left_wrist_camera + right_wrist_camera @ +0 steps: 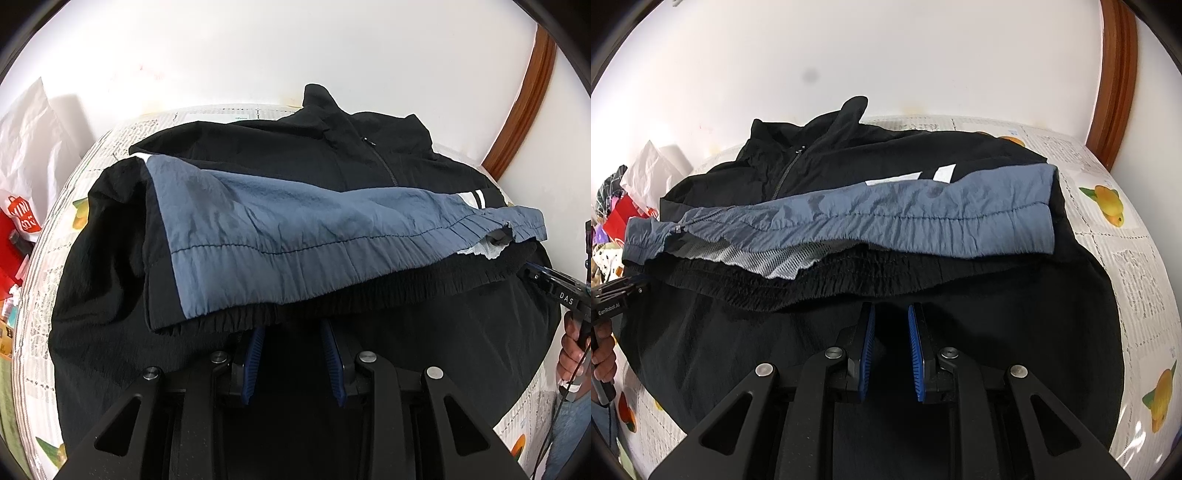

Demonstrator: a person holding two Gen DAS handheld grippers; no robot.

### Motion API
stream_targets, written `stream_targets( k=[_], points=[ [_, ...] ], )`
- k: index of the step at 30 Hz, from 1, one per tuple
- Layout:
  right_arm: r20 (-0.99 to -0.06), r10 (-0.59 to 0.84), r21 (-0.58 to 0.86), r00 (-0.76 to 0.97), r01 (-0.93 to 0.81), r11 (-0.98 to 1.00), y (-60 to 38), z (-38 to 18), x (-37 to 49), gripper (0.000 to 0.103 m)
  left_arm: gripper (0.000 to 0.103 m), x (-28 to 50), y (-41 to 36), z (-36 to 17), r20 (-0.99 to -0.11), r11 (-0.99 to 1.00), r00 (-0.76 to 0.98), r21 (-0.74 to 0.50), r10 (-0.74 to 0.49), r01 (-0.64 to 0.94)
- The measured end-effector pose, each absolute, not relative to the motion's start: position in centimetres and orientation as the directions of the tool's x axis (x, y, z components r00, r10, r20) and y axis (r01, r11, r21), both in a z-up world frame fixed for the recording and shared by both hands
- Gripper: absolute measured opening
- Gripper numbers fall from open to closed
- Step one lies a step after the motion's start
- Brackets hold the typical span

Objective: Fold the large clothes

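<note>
A black zip jacket (280, 147) (871, 155) lies spread on the table, collar towards the wall. Its blue-grey bottom band (295, 229) (886, 225) is folded up across the chest, with white mesh lining (775, 264) showing under it. My left gripper (291, 326) sits at the near edge of the fold. Its blue pads (255, 354) stand apart and their tips are hidden under the black elastic hem. My right gripper (891, 306) stops just short of the hem over black cloth, pads (916, 354) apart, nothing pinched. Each gripper shows at the other view's edge (550, 291) (617, 295).
The table wears a newsprint-patterned cloth with fruit pictures (1108, 203) (48, 280). A white wall stands close behind, with a wooden frame (1115, 85) at the right. Bags and clutter, one red bag (22, 221), sit off the table's left side. A person's hands (572, 354) (604, 354) hold the handles.
</note>
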State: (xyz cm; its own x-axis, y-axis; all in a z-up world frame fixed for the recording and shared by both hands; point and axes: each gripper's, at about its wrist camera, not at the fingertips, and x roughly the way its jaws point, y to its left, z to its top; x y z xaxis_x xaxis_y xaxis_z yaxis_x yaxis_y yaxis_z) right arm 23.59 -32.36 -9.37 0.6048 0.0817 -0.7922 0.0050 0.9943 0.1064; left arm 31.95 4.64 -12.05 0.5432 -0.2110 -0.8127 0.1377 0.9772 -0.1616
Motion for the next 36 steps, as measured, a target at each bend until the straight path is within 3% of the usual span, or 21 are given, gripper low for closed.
stream_targets(
  k=[12,15,19,26,33,36],
  points=[
    [-0.729,0.069,0.128,0.681,0.038,0.991,-32.8,-6.6,28.8,0.018,0.030,36.3,5.2,-8.4,-0.758,0.973,0.611,-0.198,-0.230,0.122],
    [-0.721,0.047,0.118,0.691,0.056,0.991,-33.1,-6.4,30.4,0.018,0.033,37.5,5.4,-7.5,-0.743,0.973,0.630,-0.204,-0.224,0.105],
    [-0.727,0.001,0.099,0.687,0.104,0.990,-34.1,-6.9,32.3,0.020,0.044,38.4,5.8,-7.0,-0.733,0.980,0.653,-0.182,-0.193,0.085],
    [-0.745,-0.039,0.081,0.666,0.148,0.986,-35.6,-7.5,32.7,0.020,0.045,38.1,7.1,-8.0,-0.756,0.986,0.636,-0.159,-0.154,0.049],
    [-0.766,-0.125,0.014,0.630,0.211,0.977,-36.2,-7.6,30.1,0.024,0.050,34.9,9.9,-9.0,-0.779,0.989,0.615,-0.150,-0.119,0.002],
    [-0.749,-0.127,0.010,0.650,0.202,0.979,-35.1,-6.3,28.0,0.033,0.052,33.2,11.0,-9.1,-0.782,0.988,0.613,-0.152,-0.112,-0.013]
  ],
)
